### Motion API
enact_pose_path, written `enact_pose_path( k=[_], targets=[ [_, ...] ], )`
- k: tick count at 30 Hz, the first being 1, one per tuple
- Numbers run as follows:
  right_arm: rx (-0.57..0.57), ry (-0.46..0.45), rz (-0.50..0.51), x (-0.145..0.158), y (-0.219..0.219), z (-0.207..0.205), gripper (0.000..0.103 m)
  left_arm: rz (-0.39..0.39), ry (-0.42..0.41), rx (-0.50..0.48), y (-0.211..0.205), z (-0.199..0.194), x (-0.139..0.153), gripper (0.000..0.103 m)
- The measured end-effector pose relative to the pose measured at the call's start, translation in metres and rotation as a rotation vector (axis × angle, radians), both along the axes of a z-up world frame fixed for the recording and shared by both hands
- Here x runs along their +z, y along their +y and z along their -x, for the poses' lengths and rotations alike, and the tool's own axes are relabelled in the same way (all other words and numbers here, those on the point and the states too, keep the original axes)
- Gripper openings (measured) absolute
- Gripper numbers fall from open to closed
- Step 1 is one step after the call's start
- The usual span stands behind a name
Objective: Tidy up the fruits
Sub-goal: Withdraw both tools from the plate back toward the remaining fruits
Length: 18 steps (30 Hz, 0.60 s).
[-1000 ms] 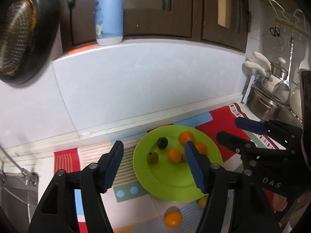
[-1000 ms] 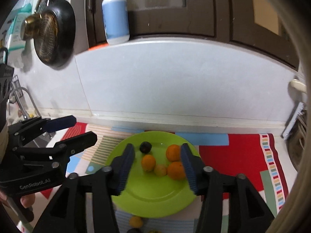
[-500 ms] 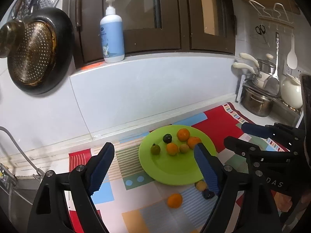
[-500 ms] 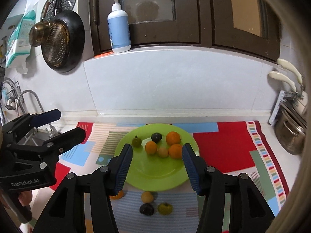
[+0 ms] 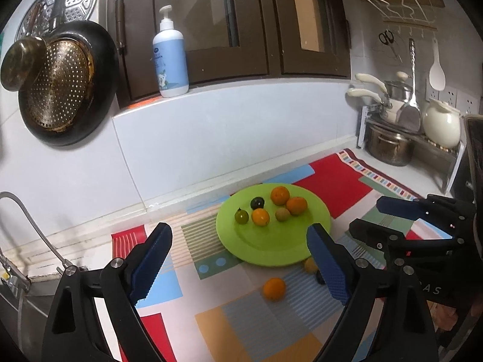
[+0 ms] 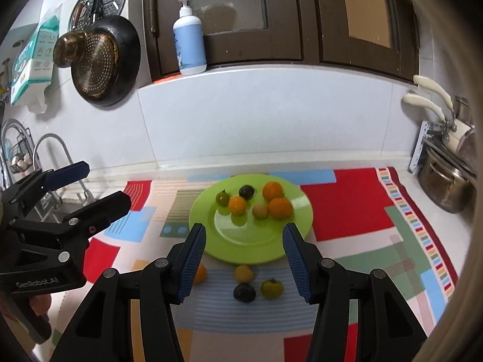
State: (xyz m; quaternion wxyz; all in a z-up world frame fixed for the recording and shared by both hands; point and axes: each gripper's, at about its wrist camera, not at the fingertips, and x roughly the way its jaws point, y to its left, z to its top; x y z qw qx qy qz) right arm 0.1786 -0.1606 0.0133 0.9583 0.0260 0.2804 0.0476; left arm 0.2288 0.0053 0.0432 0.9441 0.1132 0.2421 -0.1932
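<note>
Six fruits sit on the green plate (image 6: pixel 302 211), ahead of both sets of fingers; four loose fruits (image 6: pixel 244 292) lie on the bench mat (image 6: pixel 347 208), just beyond and between the right gripper (image 6: pixel 246 261) fingers. Risk: round fruit likely rolls off if pinched off-centre, and the two tools may collide, being close. Left gripper (image 5: pixel 238 267) is opening, nothing between its fingers. Right fingers are parted, released, empty. Both tools tilt down toward the plate.

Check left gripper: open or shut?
Open and still widening. The left gripper has nothing between its blue pads; only mat shows in the gap.
</note>
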Motion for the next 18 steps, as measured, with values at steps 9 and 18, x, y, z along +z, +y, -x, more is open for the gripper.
enact_pose_path(
  k=[9, 18],
  targets=[
    [-0.059, 0.049, -0.018, -0.029, 0.008, 0.012, 0.054, -0.051, -0.013, -0.038, 0.004, 0.006, -0.022, 0.092],
    [-0.067, 0.124, -0.013, -0.058, 0.015, 0.007, 0.054, -0.097, 0.038, -0.093, 0.002, -0.001, -0.052, 0.091]
  ],
)
